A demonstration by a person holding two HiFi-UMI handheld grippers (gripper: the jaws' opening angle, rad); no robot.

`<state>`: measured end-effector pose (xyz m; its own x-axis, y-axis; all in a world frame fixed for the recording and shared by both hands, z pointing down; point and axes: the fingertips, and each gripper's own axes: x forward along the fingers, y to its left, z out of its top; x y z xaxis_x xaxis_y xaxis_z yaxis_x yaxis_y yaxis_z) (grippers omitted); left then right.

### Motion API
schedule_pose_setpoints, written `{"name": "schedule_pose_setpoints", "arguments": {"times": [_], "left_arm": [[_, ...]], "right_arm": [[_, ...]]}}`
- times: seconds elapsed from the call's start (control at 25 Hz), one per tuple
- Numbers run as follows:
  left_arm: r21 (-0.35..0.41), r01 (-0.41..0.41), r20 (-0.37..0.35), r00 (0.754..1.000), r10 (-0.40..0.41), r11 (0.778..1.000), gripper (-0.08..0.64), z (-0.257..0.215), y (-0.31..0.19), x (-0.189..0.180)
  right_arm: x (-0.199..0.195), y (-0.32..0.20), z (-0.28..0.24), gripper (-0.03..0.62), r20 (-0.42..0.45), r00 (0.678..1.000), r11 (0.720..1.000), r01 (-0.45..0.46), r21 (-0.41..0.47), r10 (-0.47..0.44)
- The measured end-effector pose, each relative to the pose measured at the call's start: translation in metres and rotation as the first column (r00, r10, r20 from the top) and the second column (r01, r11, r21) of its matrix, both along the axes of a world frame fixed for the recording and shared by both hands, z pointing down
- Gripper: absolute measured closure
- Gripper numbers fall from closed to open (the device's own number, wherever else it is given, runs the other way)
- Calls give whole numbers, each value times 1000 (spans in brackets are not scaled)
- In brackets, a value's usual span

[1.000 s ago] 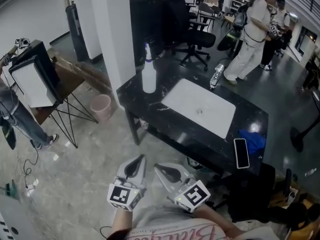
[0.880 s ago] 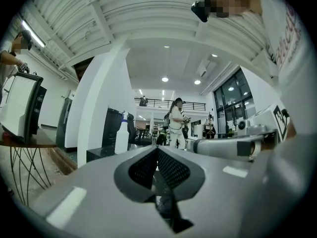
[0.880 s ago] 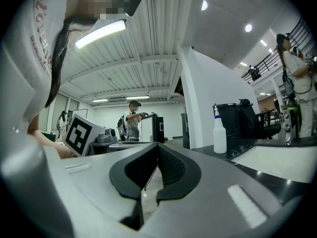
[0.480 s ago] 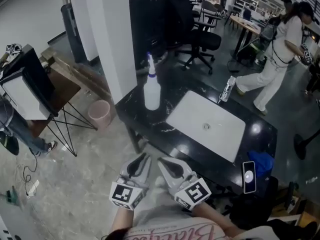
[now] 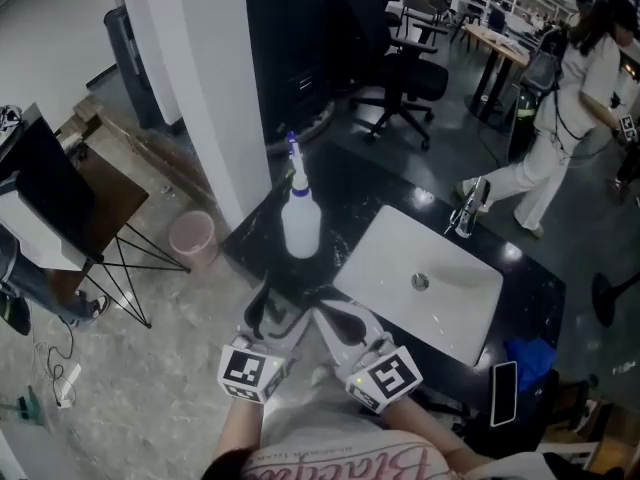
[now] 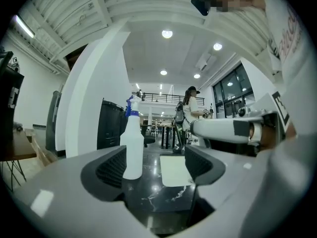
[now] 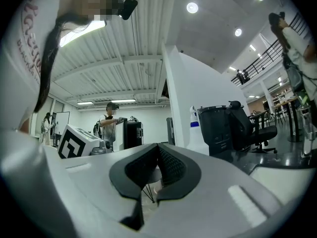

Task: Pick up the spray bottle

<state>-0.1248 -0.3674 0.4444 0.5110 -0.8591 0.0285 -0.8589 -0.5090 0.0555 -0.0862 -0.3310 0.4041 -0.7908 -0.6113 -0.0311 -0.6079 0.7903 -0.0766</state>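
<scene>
White spray bottle [image 5: 300, 226] stands upright (long axis vertical) near the corner of the black table [image 5: 352, 183]. It is straight ahead of the left gripper [image 5: 276, 313], not touching. Left jaws are opening with nothing between the pads; bottle shows in the gap, toward the left jaw. Right gripper [image 5: 335, 320] is pinched closed, empty, bottle off-axis. Left looks better lined up for the grab.

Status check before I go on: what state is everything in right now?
spray bottle, upright on the table, untouched
left gripper, jaws opening, nothing between them
right gripper, shut, empty
phone, lying flat near the table's edge
</scene>
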Motion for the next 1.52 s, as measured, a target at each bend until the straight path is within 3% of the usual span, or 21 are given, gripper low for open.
{"name": "schedule_pose_setpoints", "arguments": {"times": [0.2,0.32,0.48,0.76,0.92,1.12,1.2,1.28,1.52], "left_arm": [[13,6,-24,1000,-5,1000,87,4,-43,-4],[3,-8,6,1000,8,1000,31,14,-69,-3],[-39,-33,29,999,34,999,12,30,-101,-1],[-104,-134,80,987,142,986,12,57,-149,19],[-119,-132,123,981,147,984,12,66,-168,25],[-110,-178,122,974,191,978,21,68,-180,36],[-110,-200,118,970,213,974,39,67,-182,39],[-107,-211,117,968,223,972,138,67,-182,40],[-104,-209,100,971,219,972,137,66,-183,37]], "right_arm": [[0,-25,-3,604,-1,1000,1000,-8,-5,8],[6,-35,-1,604,7,1000,999,-27,-21,27],[16,-50,0,604,19,997,996,-72,-53,73],[22,-67,7,604,12,991,987,-134,-91,136],[24,-75,9,604,14,986,982,-163,-100,165],[30,-83,12,604,8,979,974,-202,-103,203],[31,-85,13,604,0,976,971,-216,-106,217],[30,-85,12,604,-2,975,969,-222,-105,223],[26,-86,11,604,-14,974,969,-226,-98,225]]}}
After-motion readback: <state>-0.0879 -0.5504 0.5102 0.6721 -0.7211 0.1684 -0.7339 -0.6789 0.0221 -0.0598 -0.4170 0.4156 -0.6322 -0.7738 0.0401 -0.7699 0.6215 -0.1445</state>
